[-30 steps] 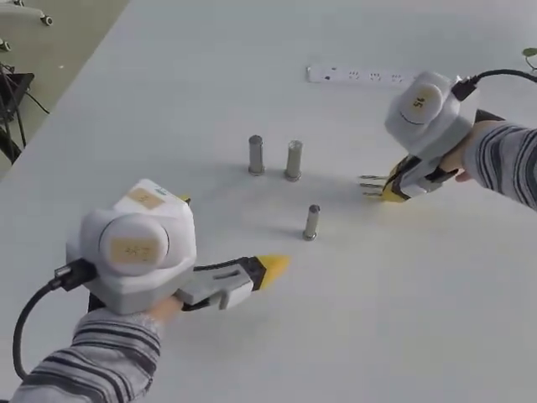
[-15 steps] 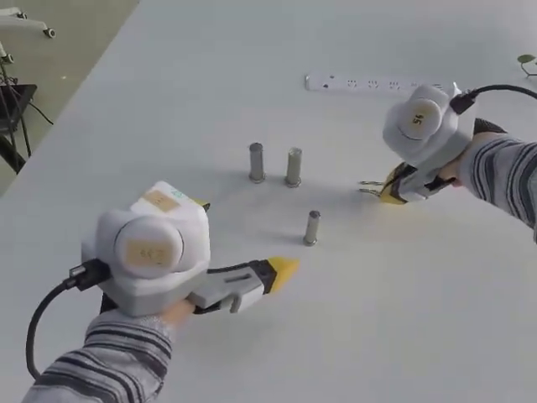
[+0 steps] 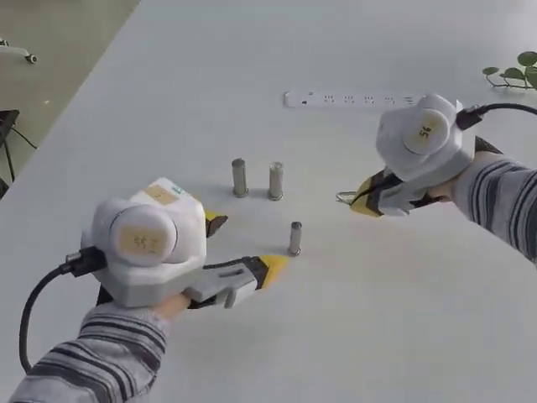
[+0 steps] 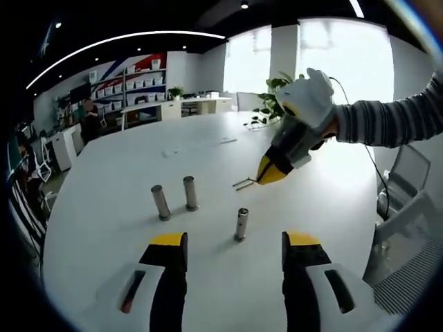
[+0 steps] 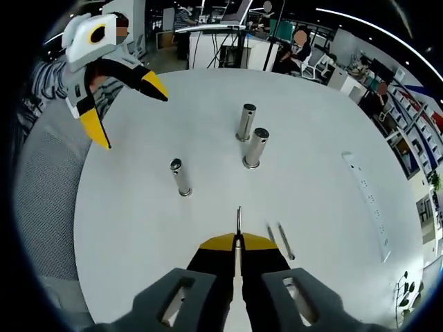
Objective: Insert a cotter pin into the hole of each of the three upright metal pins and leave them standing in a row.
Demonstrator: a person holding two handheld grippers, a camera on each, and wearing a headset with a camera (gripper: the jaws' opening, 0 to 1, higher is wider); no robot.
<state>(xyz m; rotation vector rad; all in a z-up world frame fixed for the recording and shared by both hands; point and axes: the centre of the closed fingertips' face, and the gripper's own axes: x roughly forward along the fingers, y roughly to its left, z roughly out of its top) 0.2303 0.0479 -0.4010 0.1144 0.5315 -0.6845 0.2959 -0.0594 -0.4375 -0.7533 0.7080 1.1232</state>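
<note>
- On the white tabletop, three metal pins stand upright: two metal pins side by side, and a third metal pin apart from them, nearer to me and out of line with the pair.
- My left gripper hovers low at the near left, its yellow-tipped jaws spread wide with nothing between them. In the left gripper view the third metal pin stands just ahead of the gap.
- My right gripper is off to the right of the pins, jaws pressed together on a cotter pin. The pin juts straight out from the tips towards the metal pins.
- Two loose cotter pins lie flat on the tabletop just beside the right jaws.
- A white power strip lies at the far side, well beyond the pins, and a leafy plant shows at the far right edge.
</note>
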